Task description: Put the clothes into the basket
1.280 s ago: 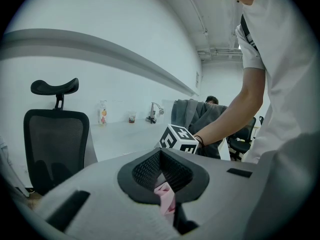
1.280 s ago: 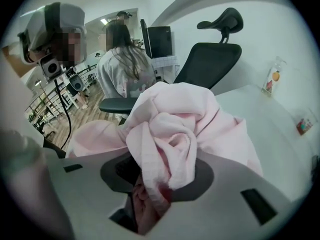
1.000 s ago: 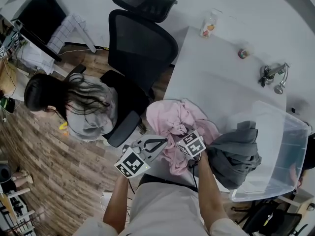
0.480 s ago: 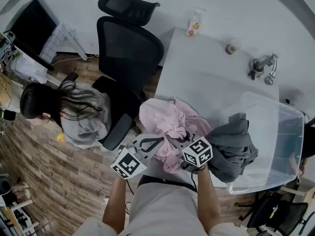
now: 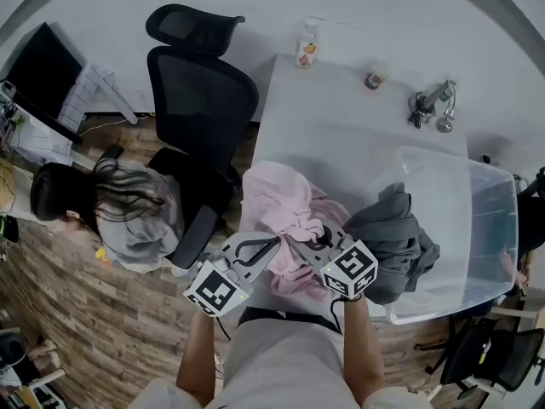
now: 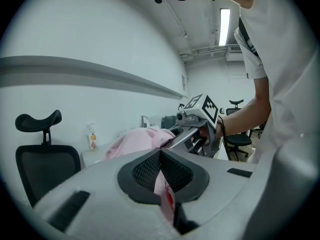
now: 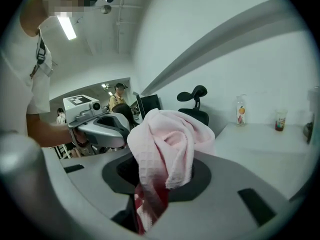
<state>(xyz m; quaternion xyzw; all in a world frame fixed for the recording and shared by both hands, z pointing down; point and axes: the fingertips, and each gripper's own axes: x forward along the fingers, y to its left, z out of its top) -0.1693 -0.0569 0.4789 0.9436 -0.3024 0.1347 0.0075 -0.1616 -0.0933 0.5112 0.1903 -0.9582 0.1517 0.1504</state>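
Pinching the pink garment (image 5: 277,207) in both the left gripper (image 5: 283,239) and right gripper (image 5: 303,245) at the near edge of the table (image 5: 341,118), we're eyeing the basket (image 5: 479,167) sitting off right, closer to the right gripper

Black chair (image 5: 202,100) sits just left of the white surface (image 5: 341,135). At the far edge stands a bottle (image 5: 307,46), with a small cup (image 5: 373,80) near it and metal fittings (image 5: 430,107) further right. A dark-haired person in grey (image 5: 128,220) is beside the chair, above a wood floor (image 5: 60,313).
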